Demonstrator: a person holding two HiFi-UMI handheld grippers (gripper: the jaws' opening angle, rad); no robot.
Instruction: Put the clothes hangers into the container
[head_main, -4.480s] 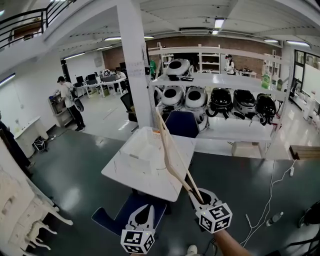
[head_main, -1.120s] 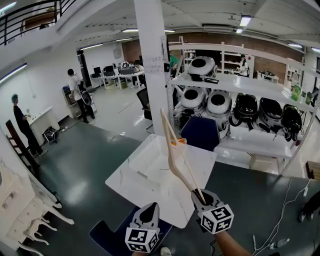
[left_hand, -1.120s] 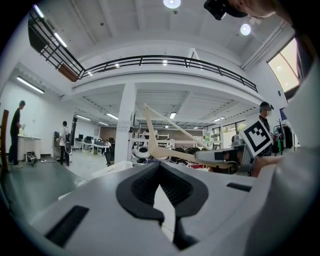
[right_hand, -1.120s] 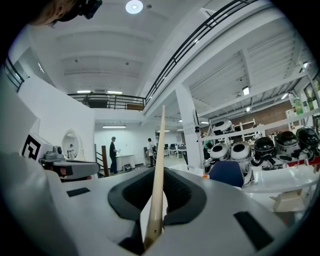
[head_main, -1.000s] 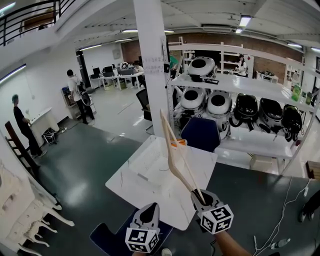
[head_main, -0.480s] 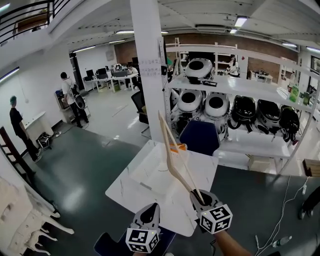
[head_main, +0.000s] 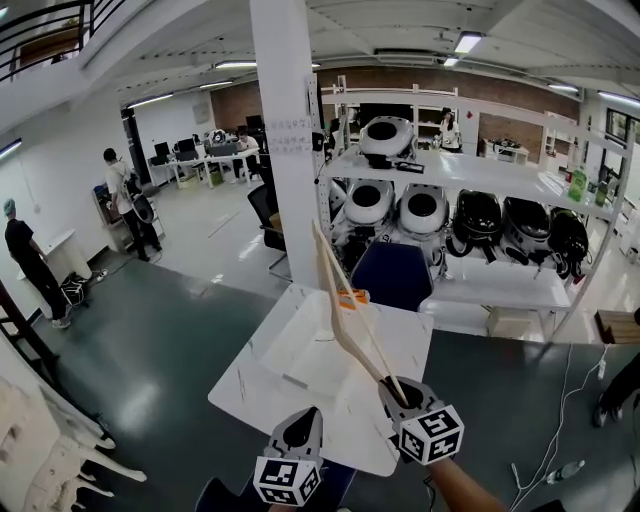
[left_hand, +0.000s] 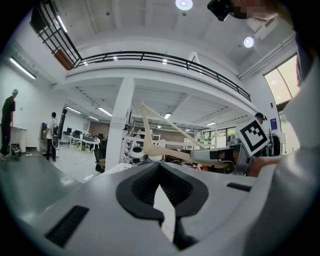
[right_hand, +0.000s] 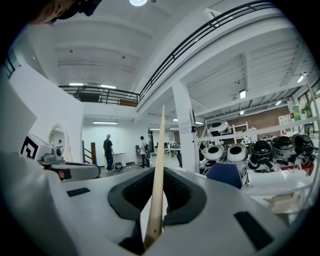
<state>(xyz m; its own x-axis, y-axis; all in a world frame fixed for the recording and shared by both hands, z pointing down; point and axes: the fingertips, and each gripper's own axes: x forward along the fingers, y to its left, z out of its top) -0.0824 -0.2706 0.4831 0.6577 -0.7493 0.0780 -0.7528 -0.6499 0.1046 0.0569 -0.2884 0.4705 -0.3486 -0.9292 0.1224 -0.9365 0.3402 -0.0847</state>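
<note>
White table (head_main: 262, 372) under right gripper (head_main: 398, 393), jaws clamping wooden hanger (head_main: 338, 315); left gripper (head_main: 301, 426) jaws closed, empty.

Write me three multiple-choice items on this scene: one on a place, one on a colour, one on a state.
1. Where does the container stand?
A) on the white table
B) on the floor
C) on a shelf

2. What colour is the chair beyond the table?
A) red
B) blue
C) green

3. What is the right gripper doing?
A) hanging open and empty
B) shut on nothing
C) clamping the wooden hanger

Answers:
1 A, the head view shows it on the tabletop.
2 B, its backrest is dark blue.
3 C, the right gripper view shows the hanger's end between its jaws.
</note>
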